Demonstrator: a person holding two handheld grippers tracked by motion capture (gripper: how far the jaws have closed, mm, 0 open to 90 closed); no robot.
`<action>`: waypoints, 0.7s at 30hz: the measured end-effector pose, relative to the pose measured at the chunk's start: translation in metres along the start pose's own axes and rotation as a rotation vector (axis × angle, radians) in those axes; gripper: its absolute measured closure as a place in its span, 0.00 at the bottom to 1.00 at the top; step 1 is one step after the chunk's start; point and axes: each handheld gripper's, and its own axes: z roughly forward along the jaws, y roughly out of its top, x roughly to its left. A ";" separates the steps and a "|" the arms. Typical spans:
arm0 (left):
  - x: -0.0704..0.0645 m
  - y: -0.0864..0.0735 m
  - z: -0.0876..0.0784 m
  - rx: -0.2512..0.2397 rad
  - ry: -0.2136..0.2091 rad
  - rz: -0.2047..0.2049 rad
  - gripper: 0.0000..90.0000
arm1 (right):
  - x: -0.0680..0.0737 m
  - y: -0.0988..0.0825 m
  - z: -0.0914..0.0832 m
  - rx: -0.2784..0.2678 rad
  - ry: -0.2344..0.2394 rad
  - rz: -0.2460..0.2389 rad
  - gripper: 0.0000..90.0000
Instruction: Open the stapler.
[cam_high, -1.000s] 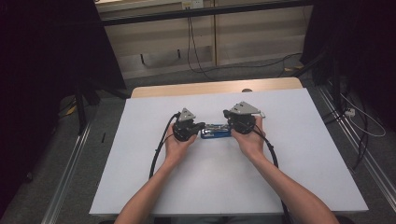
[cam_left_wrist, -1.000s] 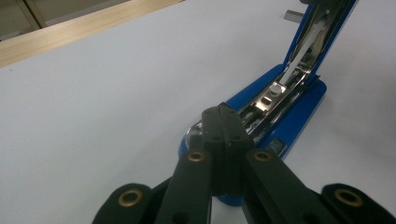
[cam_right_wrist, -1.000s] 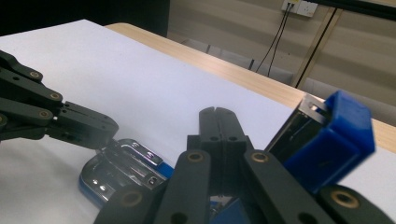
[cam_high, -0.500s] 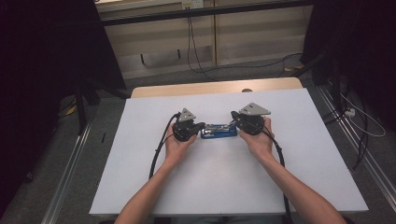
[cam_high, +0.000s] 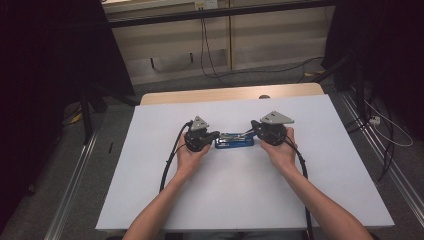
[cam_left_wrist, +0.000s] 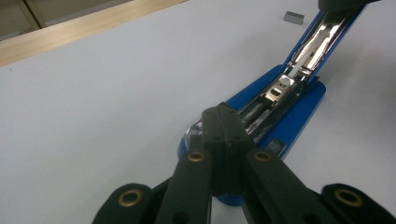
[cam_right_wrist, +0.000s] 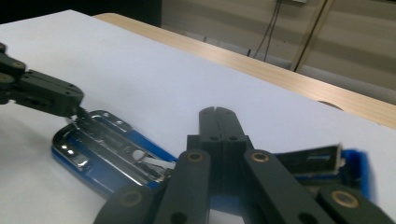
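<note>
Both pairs of jaws are closed right up, pads together, nothing pinched between them. The left gripper (cam_left_wrist: 223, 122) has its closed tips pressed down on the near end of the blue stapler (cam_left_wrist: 285, 109), at the rounded nose of the base, and the shiny metal staple channel runs away from the tips toward the far end, where the lid rises. Just past that raised end a small grey block of staples (cam_left_wrist: 293, 17) lies on the white sheet.

The right gripper (cam_right_wrist: 218, 122) sits over the other end of the stapler (cam_right_wrist: 100, 151): the open channel stretches off to the left of its tips, and the blue lid (cam_right_wrist: 327, 163) shows behind and to the right of them. At the far end of the channel the left gripper's tips (cam_right_wrist: 70, 105) touch the metal.

From above, the stapler (cam_high: 234, 142) lies between the two grippers, left (cam_high: 212, 136) and right (cam_high: 254, 129), each held in a hand, in the middle of the white table (cam_high: 150, 190).
</note>
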 end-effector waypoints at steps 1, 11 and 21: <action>0.000 0.000 0.000 -0.002 0.000 -0.002 1.00 | -0.001 0.000 0.000 0.000 -0.001 0.007 1.00; 0.000 0.000 0.000 -0.005 0.001 -0.006 1.00 | -0.011 -0.008 -0.005 0.017 -0.016 0.028 1.00; 0.000 0.000 0.000 -0.003 0.001 -0.004 1.00 | -0.013 -0.013 -0.004 0.040 -0.013 0.030 1.00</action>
